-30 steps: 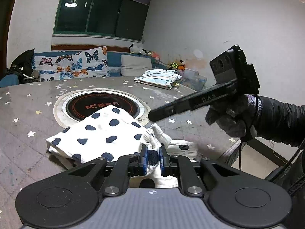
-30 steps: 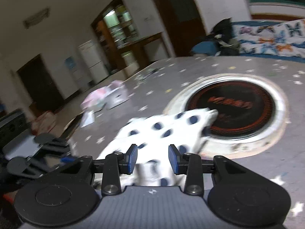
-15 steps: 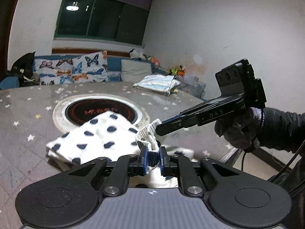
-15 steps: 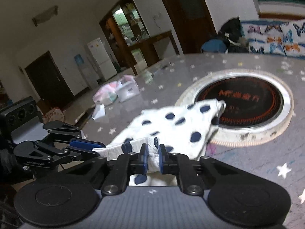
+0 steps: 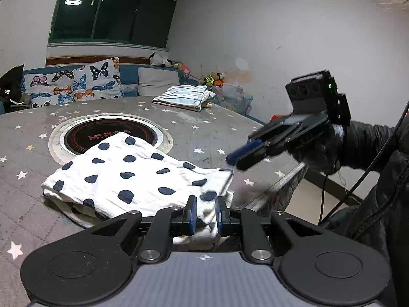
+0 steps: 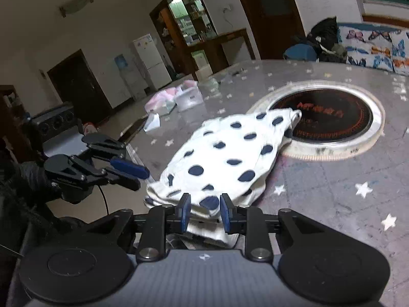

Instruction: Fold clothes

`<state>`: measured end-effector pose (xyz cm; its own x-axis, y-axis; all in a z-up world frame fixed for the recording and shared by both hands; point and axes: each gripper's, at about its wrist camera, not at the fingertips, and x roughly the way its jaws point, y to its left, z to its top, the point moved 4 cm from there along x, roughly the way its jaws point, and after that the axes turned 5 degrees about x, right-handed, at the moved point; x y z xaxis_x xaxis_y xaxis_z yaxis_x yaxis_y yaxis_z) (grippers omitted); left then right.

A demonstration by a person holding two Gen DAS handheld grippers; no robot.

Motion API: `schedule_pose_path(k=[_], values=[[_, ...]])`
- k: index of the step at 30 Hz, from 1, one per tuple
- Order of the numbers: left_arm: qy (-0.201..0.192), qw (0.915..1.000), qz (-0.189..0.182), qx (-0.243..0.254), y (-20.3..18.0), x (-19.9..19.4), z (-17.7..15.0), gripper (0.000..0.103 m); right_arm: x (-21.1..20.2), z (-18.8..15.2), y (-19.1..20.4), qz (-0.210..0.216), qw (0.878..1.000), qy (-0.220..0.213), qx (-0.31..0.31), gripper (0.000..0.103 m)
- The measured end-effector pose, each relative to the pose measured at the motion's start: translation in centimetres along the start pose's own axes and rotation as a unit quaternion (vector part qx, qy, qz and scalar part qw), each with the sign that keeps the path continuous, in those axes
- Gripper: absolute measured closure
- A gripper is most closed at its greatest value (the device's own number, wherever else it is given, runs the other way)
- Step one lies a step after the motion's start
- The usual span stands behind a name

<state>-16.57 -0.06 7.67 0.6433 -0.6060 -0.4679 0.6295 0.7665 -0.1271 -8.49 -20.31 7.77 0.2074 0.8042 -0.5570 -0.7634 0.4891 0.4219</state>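
Note:
A white garment with navy dots (image 5: 133, 168) (image 6: 230, 153) lies folded flat on the grey star-patterned table (image 5: 204, 128), its far corner over the round cooker ring (image 5: 110, 130). My left gripper (image 5: 205, 216) is open at the garment's near edge, with cloth lying between the blue pads but not pinched. My right gripper (image 6: 205, 211) is open too, straddling the other near corner. Each view also shows the other tool: the right gripper (image 5: 232, 162) hovers just off the garment's right corner, and the left gripper (image 6: 143, 179) has its fingers apart beside the table edge.
A folded striped pile (image 5: 182, 97) sits at the table's far side. Clear plastic boxes (image 6: 189, 97) stand near the far left edge. The table edge (image 5: 281, 181) runs close to the garment. Butterfly cushions (image 5: 71, 84) line the bench behind. A gloved hand (image 5: 319, 153) holds the right tool.
Half a second ago both grippers were shut on the garment's raised edge. Both have since opened, and the cloth has dropped flat into a fold on the table.

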Motion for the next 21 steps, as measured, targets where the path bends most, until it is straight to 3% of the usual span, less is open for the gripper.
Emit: schedule_pose_path(k=[9,13,18,21], values=[[-0.028,0.9981,0.032,-0.043,1.8,1.9,2.1,0.084,1.3,1.3,0.6,-0.006,1.000,-0.007,-0.020,0.074],[-0.005,0.9972,0.019,-0.073,2.3,4.3,0.9,0.084,2.4,0.6,0.5,-0.010,1.000,0.008,-0.025,0.074],[0.030,0.9974,0.011,-0.064,1.8,5.6,-0.9,0.084,3.2,-1.1,-0.1,-0.017,0.999,0.033,-0.019,0.074],[0.023,0.9976,0.012,-0.064,2.0,5.3,-0.5,0.084,3.0,-0.4,-0.1,-0.012,0.999,0.031,-0.020,0.074]])
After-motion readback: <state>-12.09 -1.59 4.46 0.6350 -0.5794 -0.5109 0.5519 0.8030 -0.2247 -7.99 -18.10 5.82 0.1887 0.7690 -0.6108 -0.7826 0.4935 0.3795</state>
